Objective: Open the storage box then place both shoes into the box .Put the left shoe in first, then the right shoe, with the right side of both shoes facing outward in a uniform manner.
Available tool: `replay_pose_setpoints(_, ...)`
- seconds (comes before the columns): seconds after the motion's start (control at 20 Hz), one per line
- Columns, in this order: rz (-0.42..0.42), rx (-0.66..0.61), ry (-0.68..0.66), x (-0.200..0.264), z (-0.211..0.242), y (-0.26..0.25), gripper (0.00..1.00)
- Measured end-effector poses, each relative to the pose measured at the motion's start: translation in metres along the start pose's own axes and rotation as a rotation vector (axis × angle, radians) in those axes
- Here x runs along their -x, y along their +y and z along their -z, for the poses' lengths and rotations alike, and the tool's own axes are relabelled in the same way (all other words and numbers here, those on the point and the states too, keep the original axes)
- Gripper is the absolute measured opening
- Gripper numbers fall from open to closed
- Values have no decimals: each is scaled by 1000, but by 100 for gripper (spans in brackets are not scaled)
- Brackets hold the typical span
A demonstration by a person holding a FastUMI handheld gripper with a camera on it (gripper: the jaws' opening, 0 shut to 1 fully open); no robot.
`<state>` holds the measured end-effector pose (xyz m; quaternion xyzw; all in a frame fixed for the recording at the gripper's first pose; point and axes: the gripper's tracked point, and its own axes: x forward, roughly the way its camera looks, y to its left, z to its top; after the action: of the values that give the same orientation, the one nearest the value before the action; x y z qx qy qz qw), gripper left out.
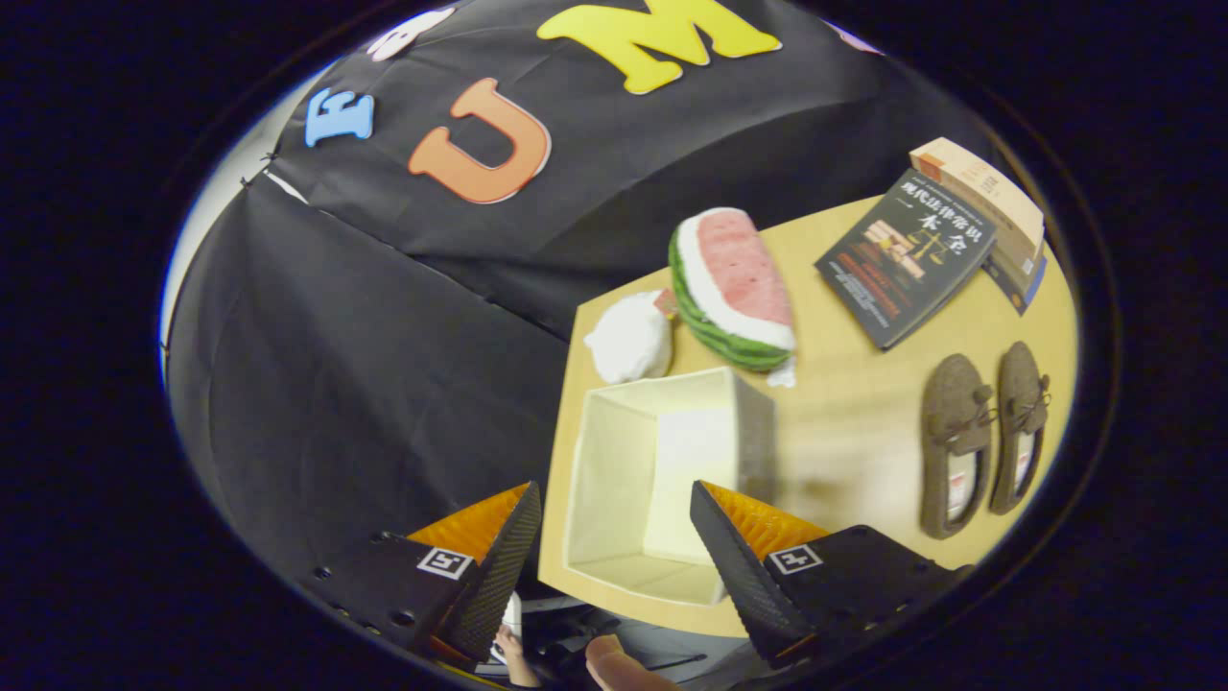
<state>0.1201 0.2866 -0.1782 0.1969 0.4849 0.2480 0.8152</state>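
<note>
I see my fingers (614, 547) spread wide apart with nothing between them, held above the near edge of the tabletop (854, 422). The storage box (662, 480) stands open just ahead of them at 12 o'clock, its inside bare. The two shoes (983, 437) lie side by side, well apart from the box at its 3 o'clock. A watermelon plush (734, 288) sits beyond the box, a white bundle (630, 339) beside it, books (907, 254) at 2 o'clock.

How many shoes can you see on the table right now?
2. One shoe and the other shoe lie side by side, beyond the open box, below the book. Gripper open, holding nothing.
</note>
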Motion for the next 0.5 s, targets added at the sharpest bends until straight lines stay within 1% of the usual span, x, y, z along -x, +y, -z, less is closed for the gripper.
replay_pose_setpoints(0.1, 64, -9, -6, 7, -5, -45, 96)
replay_pose_setpoints(0.15, 92, -22, -2, 18, -3, -61, 96)
replay_pose_setpoints(0.3, 170, -48, 9, 20, -6, -123, 96)
replay_pose_setpoints(0.4, 235, -43, 30, 19, -3, -163, 96)
replay_pose_setpoints(0.5, 297, -8, 50, 17, 2, -201, 96)
